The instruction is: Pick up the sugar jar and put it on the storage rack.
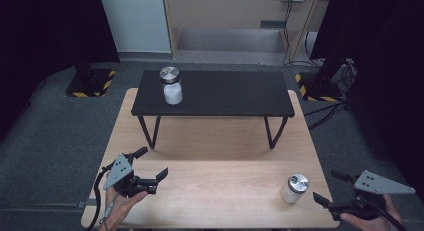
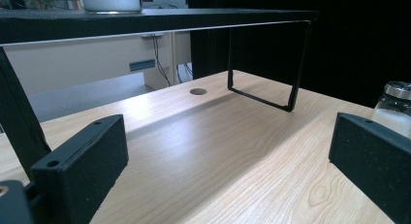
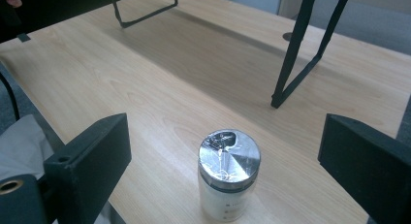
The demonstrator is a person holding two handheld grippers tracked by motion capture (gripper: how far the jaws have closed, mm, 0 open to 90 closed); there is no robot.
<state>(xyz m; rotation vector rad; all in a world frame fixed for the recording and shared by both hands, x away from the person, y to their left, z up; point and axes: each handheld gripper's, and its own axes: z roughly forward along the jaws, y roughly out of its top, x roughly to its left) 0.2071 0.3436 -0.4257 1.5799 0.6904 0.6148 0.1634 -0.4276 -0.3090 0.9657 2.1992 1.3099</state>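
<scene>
Two matching jars on view, each white below a shiny metal screw lid. Nearest to work: the near jar [image 1: 294,188], upright on the wooden table [image 1: 215,191] toward its front right corner, close to the front edge. Just right of it, apart and not touching, the right gripper [image 1: 334,188], jaws spread wide and empty, pointed at the jar from the side and hanging past the table's right edge. Seen along those jaws in the right gripper view, the near jar [image 3: 228,175] sits centred in the gap, lid [image 3: 229,153] facing up: probably lined up for a sideways grasp round the body, below the lid.

Farther out, the left gripper [image 1: 154,165] low over the front left of the table, jaws likewise open on nothing, aimed across the bare boards; looks parked clear of the work. At the right border of the left gripper view, the near jar [image 2: 395,107] again, well off.

Beyond, a black shelf [image 1: 215,93] on thin wire legs spanning the back of the table, the far jar [image 1: 172,86] upright on its left part. Plenty of bare wood between the grippers and under the shelf; right half of the shelf top free. Tightest margin: front edge beside the near jar, so a nudge toward the person risks a fall.
</scene>
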